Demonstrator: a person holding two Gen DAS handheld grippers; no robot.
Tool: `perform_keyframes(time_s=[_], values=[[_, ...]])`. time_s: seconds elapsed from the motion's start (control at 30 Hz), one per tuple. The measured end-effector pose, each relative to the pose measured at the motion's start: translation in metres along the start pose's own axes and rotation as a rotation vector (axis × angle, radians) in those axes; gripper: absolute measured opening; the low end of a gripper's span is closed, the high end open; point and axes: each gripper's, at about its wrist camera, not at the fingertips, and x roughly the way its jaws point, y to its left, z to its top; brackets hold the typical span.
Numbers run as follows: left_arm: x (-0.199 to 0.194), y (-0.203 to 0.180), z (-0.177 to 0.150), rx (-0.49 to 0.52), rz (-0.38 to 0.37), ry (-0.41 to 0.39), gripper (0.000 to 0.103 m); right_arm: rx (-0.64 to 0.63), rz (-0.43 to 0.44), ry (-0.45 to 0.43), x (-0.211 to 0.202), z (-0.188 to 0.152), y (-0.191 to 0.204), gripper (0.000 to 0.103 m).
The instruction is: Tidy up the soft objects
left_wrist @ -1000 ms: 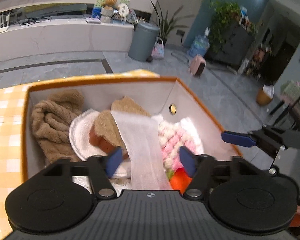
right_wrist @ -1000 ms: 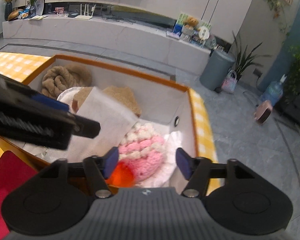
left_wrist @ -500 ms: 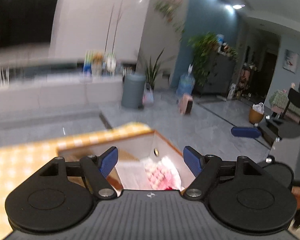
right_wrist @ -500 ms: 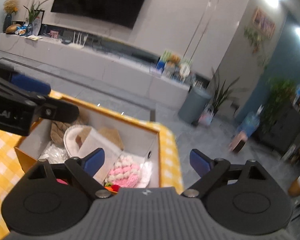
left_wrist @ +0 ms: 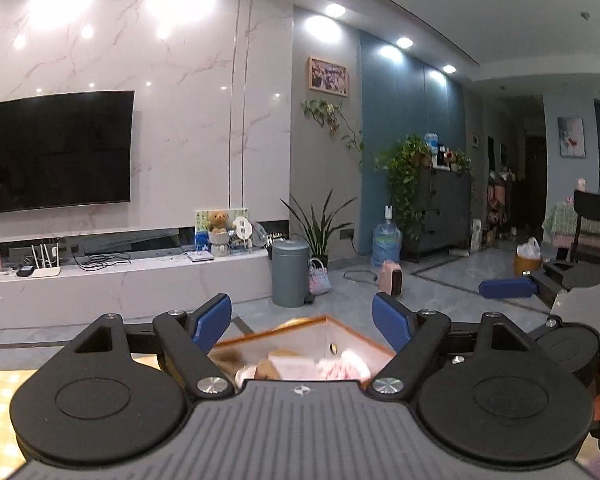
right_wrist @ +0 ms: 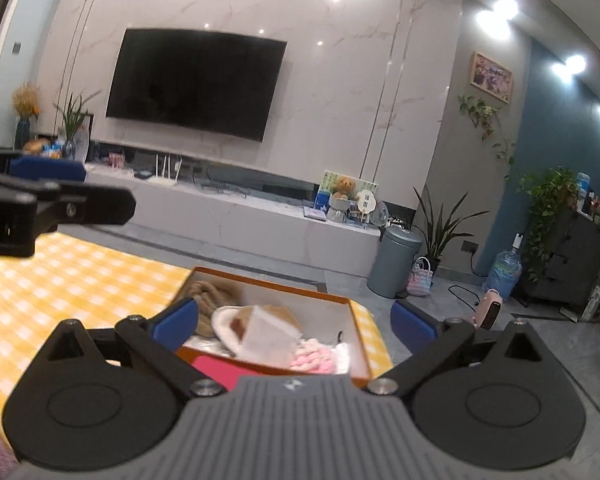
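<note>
Between our spread, empty jaws, which have just been opening on the left gripper point(left_wrist: 302, 322) and right gripper point(right_wrist: 294, 322), nothing sits; below lies the orange-rimmed box point(right_wrist: 346, 300) holding soft objects point(right_wrist: 268, 334). We judge packing done; next, retreat.

Each camera sat just behind its own gripper and looked forward along the two fingers, only a little below level, toward the wall with the television point(right_wrist: 196, 86). The left wrist view was raised, so only the far corner of the orange box point(left_wrist: 342, 326) showed low in the picture. The right wrist view looked from farther right and saw more of the box point(right_wrist: 350, 308). Both views shared the box, the grey bin point(left_wrist: 290, 272) and the television wall.
</note>
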Motion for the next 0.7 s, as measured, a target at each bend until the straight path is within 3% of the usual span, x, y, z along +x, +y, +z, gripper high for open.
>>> perform_keyframes(time_s=[0.1,0.2,0.37,0.47,0.6,0.7], values=[[-0.015,-0.001,-0.010,0.012,0.023,-0.004,0.094,0.078,0.004,-0.019,-0.015,-0.012,0.013,0.100],[-0.026,0.000,-0.024,0.026,0.098,-0.025,0.096,0.166,0.002,-0.021,-0.025,-0.023,0.025,0.100],[-0.042,-0.005,-0.047,0.047,0.163,-0.030,0.102,0.204,-0.051,-0.045,-0.039,-0.049,0.049,0.100],[-0.042,-0.003,-0.064,0.004,0.183,0.009,0.103,0.217,-0.077,-0.052,-0.042,-0.061,0.057,0.100],[-0.029,0.005,-0.085,-0.041,0.168,0.112,0.103,0.250,-0.043,-0.029,-0.040,-0.074,0.063,0.100],[-0.022,0.013,-0.103,-0.077,0.176,0.172,0.103,0.180,-0.018,0.009,-0.034,-0.087,0.072,0.100]])
